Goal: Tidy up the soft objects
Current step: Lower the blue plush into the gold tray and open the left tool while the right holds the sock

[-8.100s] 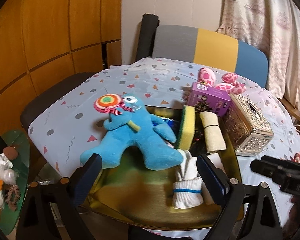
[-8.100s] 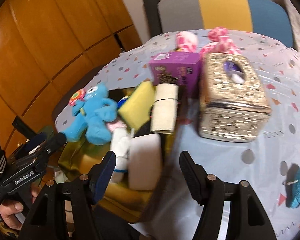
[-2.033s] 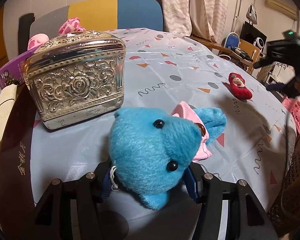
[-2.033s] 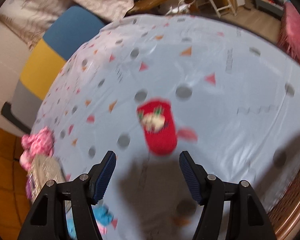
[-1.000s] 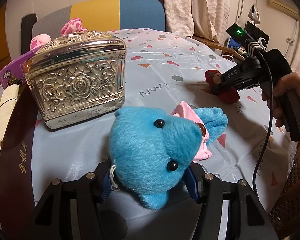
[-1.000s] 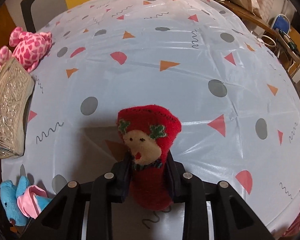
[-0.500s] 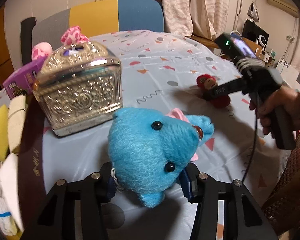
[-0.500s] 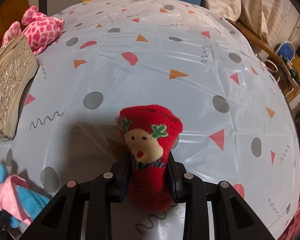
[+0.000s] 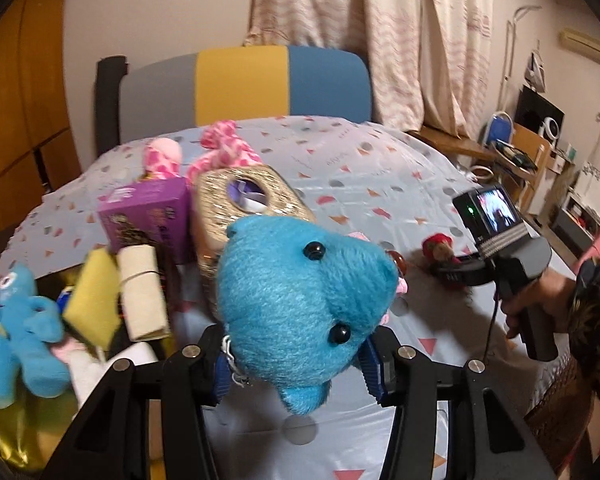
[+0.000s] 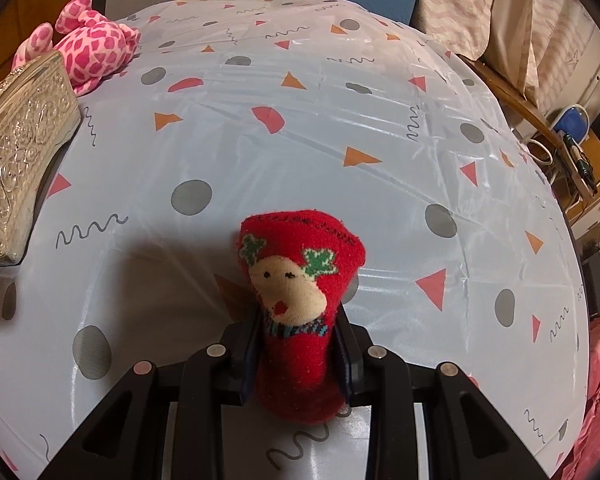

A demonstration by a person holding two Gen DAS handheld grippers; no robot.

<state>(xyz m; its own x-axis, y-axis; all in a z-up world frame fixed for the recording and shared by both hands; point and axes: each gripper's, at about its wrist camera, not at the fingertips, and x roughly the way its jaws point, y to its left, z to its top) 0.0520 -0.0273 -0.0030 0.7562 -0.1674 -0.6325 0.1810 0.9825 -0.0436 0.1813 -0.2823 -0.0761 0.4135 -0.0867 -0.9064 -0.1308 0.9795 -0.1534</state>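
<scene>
left gripper [image 9: 296, 360] is clamped on the blue plush [image 9: 300, 304], held clear above the patterned tablecloth [image 9: 360, 176]. right gripper [image 10: 298, 346] is pinched tight on the red sock toy [image 10: 300, 300], also off the cloth. the gold tray [image 9: 32, 428], already holding other soft items, sits at the left. judgement: carry both over the tray wall, lower into a free gap, and release only once each toy rests, one hand at a time to avoid collision.

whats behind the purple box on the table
A pink spotted plush toy lies behind the purple cardboard box, near the embossed silver tissue box. The boxes cover the toy's lower part, so whether it touches them cannot be seen.
</scene>
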